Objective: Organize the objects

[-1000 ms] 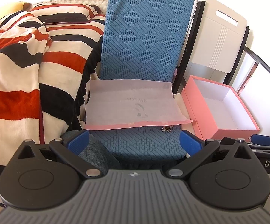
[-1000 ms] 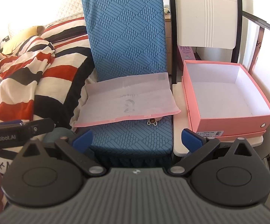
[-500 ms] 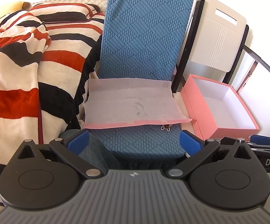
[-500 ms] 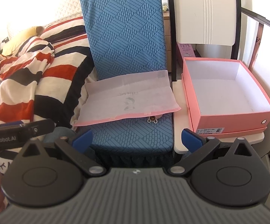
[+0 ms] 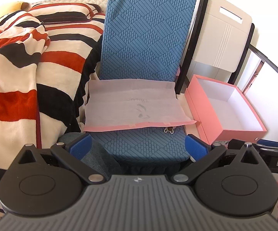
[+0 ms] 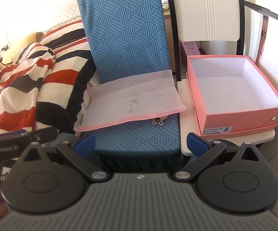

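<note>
A pale sheet of tissue paper with a pink edge (image 5: 137, 109) (image 6: 131, 104) lies across the seat of a blue padded chair (image 5: 146, 44) (image 6: 125, 38). A small flower-shaped trinket (image 5: 170, 129) (image 6: 157, 122) peeks out from under the paper's front edge. To the right stands an open pink box (image 5: 227, 113) (image 6: 235, 94), white inside with nothing in it, on a white stool. My left gripper (image 5: 138, 147) and my right gripper (image 6: 141, 144) are both open, short of the seat's front edge, holding nothing.
A red, black and white striped blanket (image 5: 23, 73) (image 6: 33, 84) covers the bed at left. A white folding chair back (image 5: 223, 36) (image 6: 204, 13) stands behind the box. A white wall and a dark curved rail (image 6: 267, 13) lie at right.
Both grippers have moved slightly closer to the chair seat; the right view has shifted forward, so the box and paper look larger. Nothing was grasped.
</note>
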